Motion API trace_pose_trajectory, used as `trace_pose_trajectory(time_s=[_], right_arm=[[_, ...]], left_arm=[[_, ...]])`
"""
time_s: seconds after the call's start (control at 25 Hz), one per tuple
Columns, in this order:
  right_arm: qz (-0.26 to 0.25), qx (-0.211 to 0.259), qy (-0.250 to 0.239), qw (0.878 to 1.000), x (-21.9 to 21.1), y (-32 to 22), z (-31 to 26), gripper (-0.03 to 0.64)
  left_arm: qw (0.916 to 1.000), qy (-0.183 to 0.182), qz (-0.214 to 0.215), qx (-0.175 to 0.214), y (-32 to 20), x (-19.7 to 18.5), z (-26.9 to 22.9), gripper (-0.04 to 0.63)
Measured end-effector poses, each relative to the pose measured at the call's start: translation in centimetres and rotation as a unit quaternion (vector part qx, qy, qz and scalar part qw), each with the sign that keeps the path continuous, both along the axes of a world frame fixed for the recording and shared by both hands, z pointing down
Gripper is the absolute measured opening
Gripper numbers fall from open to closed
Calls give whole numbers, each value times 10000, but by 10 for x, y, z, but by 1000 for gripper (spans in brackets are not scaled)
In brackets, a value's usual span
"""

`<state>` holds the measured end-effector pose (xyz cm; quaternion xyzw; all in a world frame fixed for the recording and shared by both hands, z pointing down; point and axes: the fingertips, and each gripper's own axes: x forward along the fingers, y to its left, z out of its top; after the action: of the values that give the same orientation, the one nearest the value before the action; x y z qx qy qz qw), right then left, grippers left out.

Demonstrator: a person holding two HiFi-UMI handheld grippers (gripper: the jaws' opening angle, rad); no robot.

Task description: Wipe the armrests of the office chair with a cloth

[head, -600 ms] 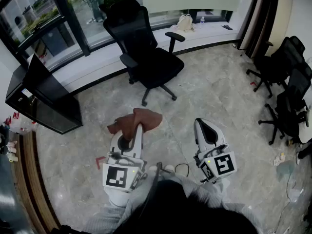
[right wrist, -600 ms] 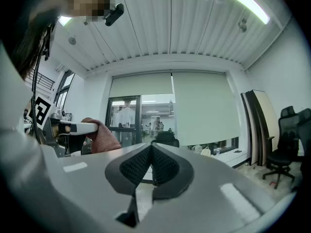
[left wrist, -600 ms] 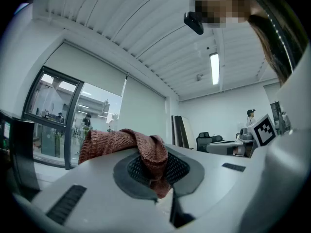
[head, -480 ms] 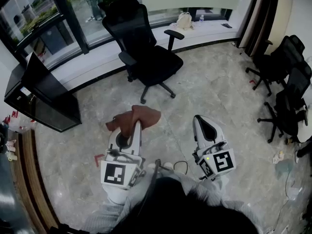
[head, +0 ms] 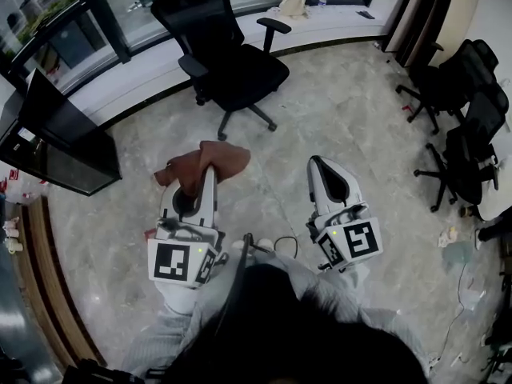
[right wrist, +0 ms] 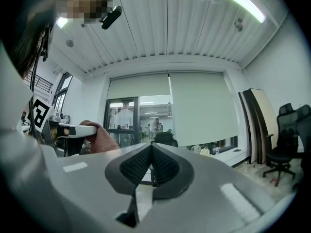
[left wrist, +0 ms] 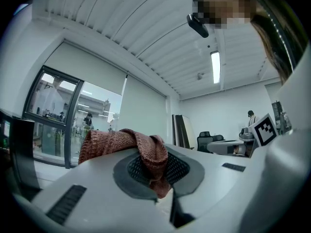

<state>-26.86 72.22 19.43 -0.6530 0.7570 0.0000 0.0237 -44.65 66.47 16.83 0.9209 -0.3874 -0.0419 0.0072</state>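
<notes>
- Floor (head: 344,126) of pale stone tile runs across the room to a long window ledge (head: 144,74) under the glass.
- Against the left side stands a low black cabinet (head: 56,142).
- The black office chair (head: 232,62) sits on its castors near the ledge, its back toward the window, well apart from both grippers.
- More black chairs (head: 468,126) are bunched at the right edge of the room.
- The person stands on the tiles with a gripper in each hand, both held out in front and pointing toward the office chair.
- The left gripper (head: 206,176) has its jaws pinching a fold of the cloth between the dark pads.
- The right gripper (head: 316,165), just beside it, has its jaws pressed together, pad against pad, with nothing in them.
- The cloth (head: 220,157) is a reddish-brown knit, bunched up. It drapes over the tip of the left gripper and spills out to either side, up in the air above the floor.
- The chair's two armrests (head: 274,24) stand one on each side of the seat, far from the cloth.
- A small pale bag (head: 292,2) rests on the ledge behind the chair.
</notes>
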Motion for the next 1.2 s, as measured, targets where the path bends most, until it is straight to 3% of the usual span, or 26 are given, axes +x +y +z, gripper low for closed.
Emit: trace_pose_trajectory(time_s=[0.44,0.64,0.88,1.2], right_arm=[[-202,-177,-43,9996,45,-15,19,2],[-318,-379,-132,9987,61,-50,38,2],[-388,-516,-161,9978,90,-155,63,2],[-667,-473,137,9966,116,-376,49,2]], left_arm=[[9993,-94,-288,-226,-15,41,19,17],[9979,-213,-521,-315,-52,48,32,17],[9957,-220,-818,-376,-160,59,53,17],[9944,-153,-960,-420,-367,85,52,17]])
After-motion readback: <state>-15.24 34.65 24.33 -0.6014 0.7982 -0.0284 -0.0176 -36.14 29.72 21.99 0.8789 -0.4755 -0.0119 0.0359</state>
